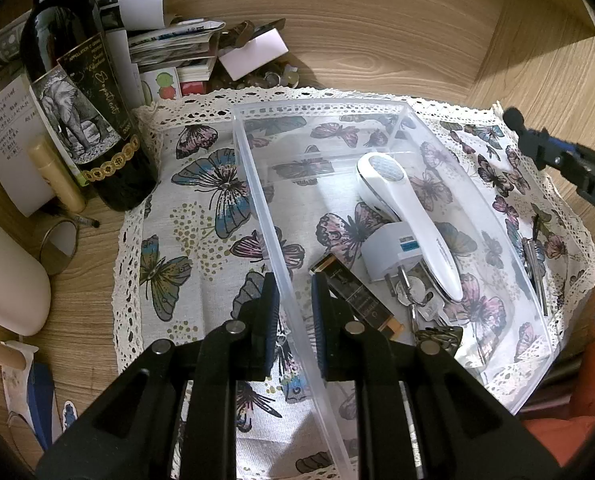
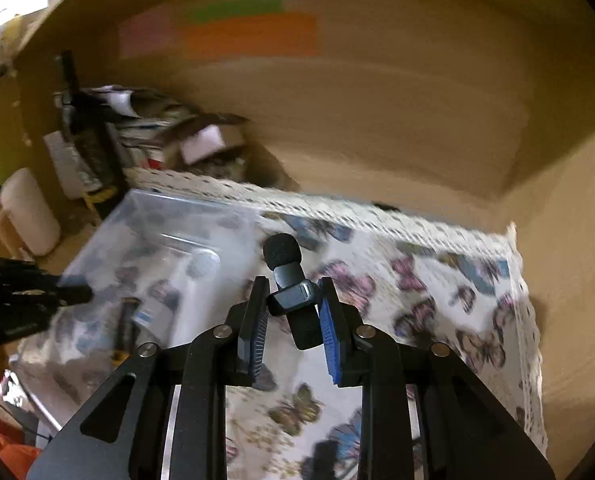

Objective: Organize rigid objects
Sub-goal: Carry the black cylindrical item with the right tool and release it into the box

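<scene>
A clear plastic bin (image 1: 257,184) sits on a butterfly cloth (image 1: 193,184). Inside lie a white handheld device (image 1: 405,208), a white plug adapter (image 1: 393,256), a black and gold box (image 1: 357,300) and keys (image 1: 421,304). My left gripper (image 1: 293,300) straddles the bin's left wall, its fingers closed on it. My right gripper (image 2: 293,300) is shut on a small black clip microphone (image 2: 291,280) with a foam tip, held above the cloth to the right of the bin (image 2: 157,236). It shows at the right edge of the left wrist view (image 1: 537,144).
A dark wine bottle (image 1: 85,92), papers (image 1: 169,40), a cream tube (image 1: 55,176) and a white container (image 1: 5,280) crowd the left of the wooden desk. A metal tool (image 1: 535,256) lies on the cloth right of the bin. Wooden walls enclose the back and right.
</scene>
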The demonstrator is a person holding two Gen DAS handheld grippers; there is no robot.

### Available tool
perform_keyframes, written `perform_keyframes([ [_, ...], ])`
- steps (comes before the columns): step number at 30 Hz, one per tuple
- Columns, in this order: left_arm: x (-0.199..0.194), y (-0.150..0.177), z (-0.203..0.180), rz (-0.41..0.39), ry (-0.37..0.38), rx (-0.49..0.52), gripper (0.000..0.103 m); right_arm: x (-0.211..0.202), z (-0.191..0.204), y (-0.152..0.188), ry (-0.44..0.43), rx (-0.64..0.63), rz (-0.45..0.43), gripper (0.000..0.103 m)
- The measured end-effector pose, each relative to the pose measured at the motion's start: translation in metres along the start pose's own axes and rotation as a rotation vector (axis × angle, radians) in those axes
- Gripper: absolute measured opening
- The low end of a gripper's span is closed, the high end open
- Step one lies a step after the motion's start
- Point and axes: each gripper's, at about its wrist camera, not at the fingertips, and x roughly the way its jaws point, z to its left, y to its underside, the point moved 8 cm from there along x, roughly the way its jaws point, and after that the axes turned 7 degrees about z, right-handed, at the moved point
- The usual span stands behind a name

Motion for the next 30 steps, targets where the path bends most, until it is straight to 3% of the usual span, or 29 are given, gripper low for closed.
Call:
perform_keyframes([
  [13,-0.001,0.002,-0.002,-0.002,0.007,-0.003,0.016,0.007,0.077,-0.014,-0.122,-0.155,0.001,0.022],
  [21,-0.001,0.002,-0.003,-0.007,0.015,-0.005,0.016,0.038,0.115,0.004,-0.216,-0.239,0.13,0.022],
  [28,-0.001,0.003,-0.003,-0.009,0.017,-0.006,0.016,0.06,0.126,0.017,-0.233,-0.272,0.213,0.023],
  [30,-0.001,0.003,-0.003,-0.009,0.018,-0.006,0.016,0.061,0.127,0.019,-0.243,-0.274,0.229,0.03],
])
